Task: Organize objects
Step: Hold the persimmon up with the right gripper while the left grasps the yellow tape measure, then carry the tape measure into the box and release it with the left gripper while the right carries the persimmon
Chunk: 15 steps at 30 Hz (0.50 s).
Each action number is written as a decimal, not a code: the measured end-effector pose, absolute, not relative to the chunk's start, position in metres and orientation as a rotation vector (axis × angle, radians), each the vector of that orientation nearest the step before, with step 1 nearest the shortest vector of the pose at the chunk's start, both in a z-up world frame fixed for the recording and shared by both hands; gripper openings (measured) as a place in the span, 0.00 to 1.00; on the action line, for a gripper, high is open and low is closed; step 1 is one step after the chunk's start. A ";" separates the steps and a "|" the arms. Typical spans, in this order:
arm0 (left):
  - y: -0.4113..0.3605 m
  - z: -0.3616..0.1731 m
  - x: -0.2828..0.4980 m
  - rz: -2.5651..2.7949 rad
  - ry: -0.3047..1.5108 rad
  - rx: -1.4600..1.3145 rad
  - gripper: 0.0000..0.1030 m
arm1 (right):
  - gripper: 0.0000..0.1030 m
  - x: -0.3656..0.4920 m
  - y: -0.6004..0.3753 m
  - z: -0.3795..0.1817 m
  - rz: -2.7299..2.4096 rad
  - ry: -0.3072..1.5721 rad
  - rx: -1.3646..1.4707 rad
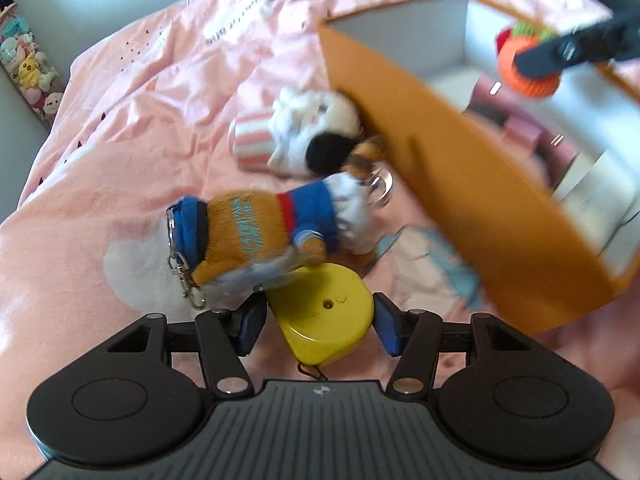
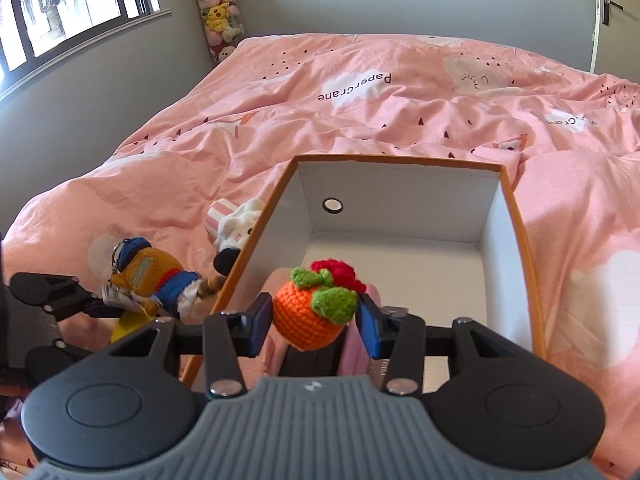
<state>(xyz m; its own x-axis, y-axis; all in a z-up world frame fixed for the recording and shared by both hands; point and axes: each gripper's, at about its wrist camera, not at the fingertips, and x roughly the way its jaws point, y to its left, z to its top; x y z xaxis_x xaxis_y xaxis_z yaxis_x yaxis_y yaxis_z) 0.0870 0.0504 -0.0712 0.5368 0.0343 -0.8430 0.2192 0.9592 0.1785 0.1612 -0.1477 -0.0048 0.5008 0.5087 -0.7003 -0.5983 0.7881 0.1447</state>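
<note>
Yellow tape measure [image 1: 324, 312] lies on the bed [image 1: 120, 128] beside the box's [image 1: 460, 184] near corner, gripped between the left tool's [image 1: 316, 326] pads. Right wrist view: right tool [image 2: 314, 318] clamps crocheted orange toy [image 2: 310, 314] above the box interior.

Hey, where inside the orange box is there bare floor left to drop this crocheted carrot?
The far half of the orange cardboard box, below the end wall with the round hole, shows bare white floor. The near end is crowded with pink blocks. The right tool grips the orange crocheted carrot over that near end.
</note>
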 end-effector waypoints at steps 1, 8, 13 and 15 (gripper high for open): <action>0.050 -0.065 0.087 -0.126 0.985 0.259 0.63 | 0.46 0.161 -0.150 -0.004 0.677 0.800 -0.130; 0.040 -0.012 0.081 -0.260 0.855 0.121 0.63 | 0.46 0.162 -0.173 0.004 0.705 0.778 -0.245; 0.014 0.021 0.089 -0.383 0.781 0.123 0.63 | 0.46 0.170 -0.192 0.009 0.709 0.781 -0.359; 0.000 0.027 0.095 -0.440 0.765 0.150 0.63 | 0.46 0.173 -0.198 0.012 0.707 0.778 -0.406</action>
<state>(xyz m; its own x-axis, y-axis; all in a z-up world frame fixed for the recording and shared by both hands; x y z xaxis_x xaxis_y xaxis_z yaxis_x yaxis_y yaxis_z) 0.0947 -0.0004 0.0267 0.6357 -0.3304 -0.6977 0.4374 0.8988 -0.0272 0.1731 -0.1983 0.0121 0.5034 0.4241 -0.7528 -0.7082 0.7016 -0.0784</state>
